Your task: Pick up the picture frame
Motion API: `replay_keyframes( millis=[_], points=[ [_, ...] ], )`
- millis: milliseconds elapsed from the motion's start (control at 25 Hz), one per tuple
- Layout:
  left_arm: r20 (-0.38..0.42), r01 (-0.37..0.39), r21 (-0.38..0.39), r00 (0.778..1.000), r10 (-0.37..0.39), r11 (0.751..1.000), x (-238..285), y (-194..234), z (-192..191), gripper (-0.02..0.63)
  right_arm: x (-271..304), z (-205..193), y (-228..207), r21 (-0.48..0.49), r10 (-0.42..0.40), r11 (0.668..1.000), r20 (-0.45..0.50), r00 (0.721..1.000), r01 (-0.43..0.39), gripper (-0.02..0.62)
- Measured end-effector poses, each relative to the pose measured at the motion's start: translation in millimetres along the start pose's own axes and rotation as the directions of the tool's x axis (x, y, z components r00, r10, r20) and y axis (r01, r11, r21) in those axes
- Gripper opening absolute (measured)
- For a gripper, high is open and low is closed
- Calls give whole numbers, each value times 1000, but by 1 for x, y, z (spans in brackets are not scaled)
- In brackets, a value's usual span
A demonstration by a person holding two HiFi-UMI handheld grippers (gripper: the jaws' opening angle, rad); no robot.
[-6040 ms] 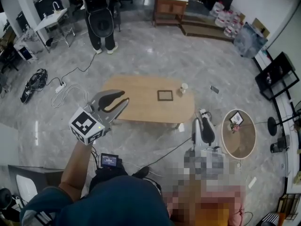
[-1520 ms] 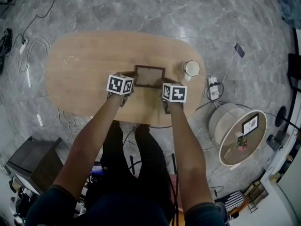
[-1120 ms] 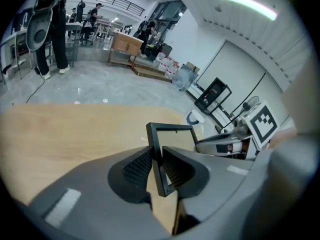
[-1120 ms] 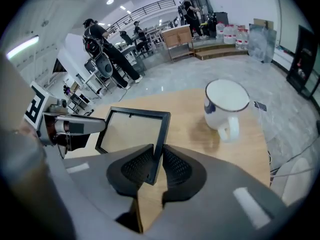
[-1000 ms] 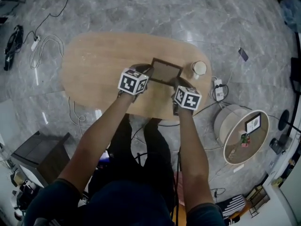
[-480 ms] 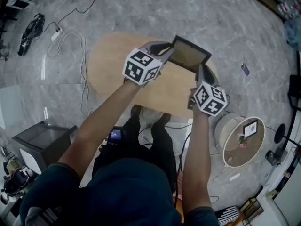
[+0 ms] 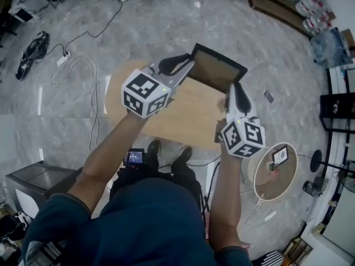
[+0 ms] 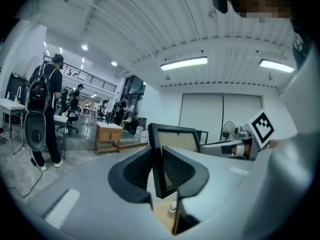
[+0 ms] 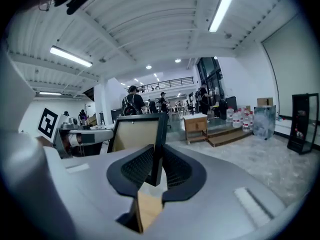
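**Head view – frame carried between both tools, clear of the tabletop**

1. Position of the work. The picture frame [image 7: 217, 70] is raised above the tabletop [image 7: 183, 112] and touches it nowhere. It lies directly ahead of both tools, spanning the gap between them, with its tan panel tilted up toward the operator.

2. State of the left tool [image 7: 184, 68]. In the left gripper view the jaws are drawn in against the dark moulding [image 8: 157, 156] of the frame. One ribbed pad lies on each face, and the edge stands upright between them. The grip falls on the end of the frame nearest this tool.

3. State of the right tool [image 7: 233, 90]. The right gripper view shows the same condition: both pads are pressed on the frame's opposite edge [image 9: 156, 159], with the panel extending away to this tool's left.

4. Governing relation. The long axis of the frame runs from one tool to the other, so each tool holds one end and neither is the nearer – the load is shared. By judgement, the pick-up is essentially achieved.

5. Caution. Any further travel calls for both tools to move as a pair, at a constant separation and a matched angle. Drawing them apart, or rotating one alone, would likely twist the frame or pull an edge out of its pads.
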State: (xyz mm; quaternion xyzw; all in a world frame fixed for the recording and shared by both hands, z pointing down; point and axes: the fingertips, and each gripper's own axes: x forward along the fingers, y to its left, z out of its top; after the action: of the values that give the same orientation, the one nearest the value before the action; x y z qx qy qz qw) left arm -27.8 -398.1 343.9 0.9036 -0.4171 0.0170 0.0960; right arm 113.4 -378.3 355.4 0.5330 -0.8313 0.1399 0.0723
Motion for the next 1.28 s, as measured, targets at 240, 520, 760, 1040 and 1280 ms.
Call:
replay_keyframes(
  millis=[240,520,760,1040,1280],
  points=[
    [118,33,85,992,-43,996,-62,-23,65,57,-52,52,54,-58,19,998,104,994,-13,66],
    [213,20,181,975,-59,983,-112,-60,108,57,-106,86,87,-106,9,994,196,981,12,61],
    [237,29,196,968,-76,980,-124,-70,120,57,-123,96,96,-125,9,992,214,977,18,61],
    [250,35,196,965,-85,980,-128,-70,120,57,-128,97,102,-138,6,990,219,976,25,61],
    [247,41,195,965,-90,980,-117,-82,124,57,-134,102,87,-133,-1,991,208,978,29,61]
  ],
)
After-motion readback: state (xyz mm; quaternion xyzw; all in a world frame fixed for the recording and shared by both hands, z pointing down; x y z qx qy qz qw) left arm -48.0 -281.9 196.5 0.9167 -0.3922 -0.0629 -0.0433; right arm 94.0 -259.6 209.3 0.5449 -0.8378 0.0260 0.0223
